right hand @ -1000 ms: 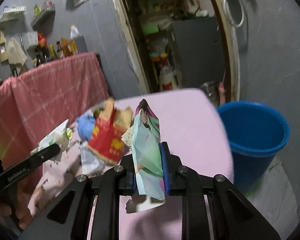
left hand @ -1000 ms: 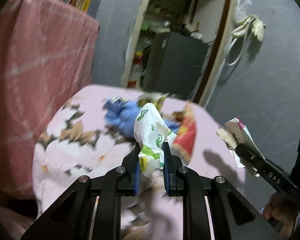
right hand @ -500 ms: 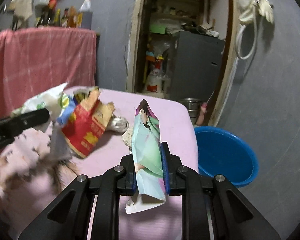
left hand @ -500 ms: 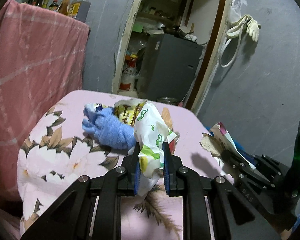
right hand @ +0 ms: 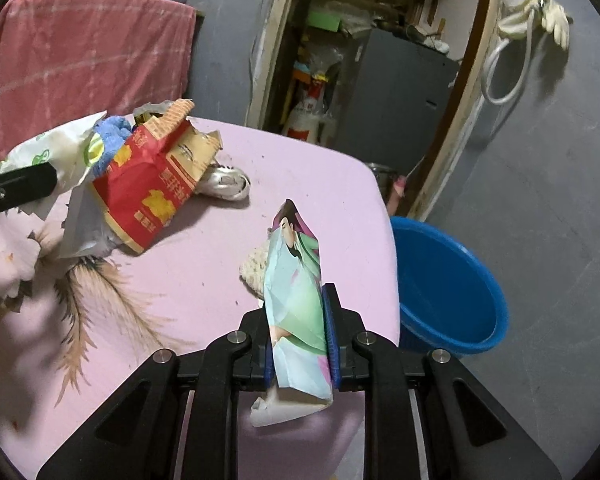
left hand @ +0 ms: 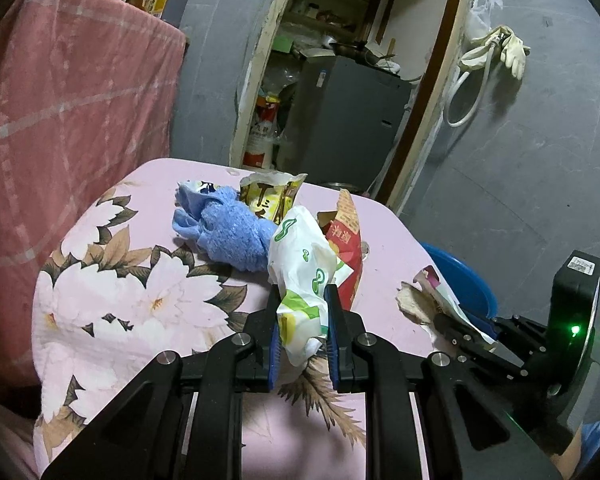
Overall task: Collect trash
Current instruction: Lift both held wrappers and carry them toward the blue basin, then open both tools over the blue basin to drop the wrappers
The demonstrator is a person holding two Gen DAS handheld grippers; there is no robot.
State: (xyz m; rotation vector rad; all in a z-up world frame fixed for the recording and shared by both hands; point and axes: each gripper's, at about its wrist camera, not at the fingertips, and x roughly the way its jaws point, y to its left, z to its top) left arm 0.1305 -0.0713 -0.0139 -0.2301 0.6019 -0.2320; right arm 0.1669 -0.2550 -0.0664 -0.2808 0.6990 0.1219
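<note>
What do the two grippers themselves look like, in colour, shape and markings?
Both the left gripper and the right gripper are matte black, with angular linkage arms joined by round silver pins. Their fingers carry ribbed blue pads. The right gripper's body shows a green light and a white label.

Blue basin (left hand: 460, 280) half hidden behind table (left hand: 388, 248)

Black left gripper (left hand: 302, 312), right gripper (right hand: 300, 312): blue pads, silver screws.

Grey walls (left hand: 540, 152) surround a doorway (right hand: 380, 60) showing a grey fridge (left hand: 340, 120); a pink cloth (left hand: 72, 92) hangs left.
</note>
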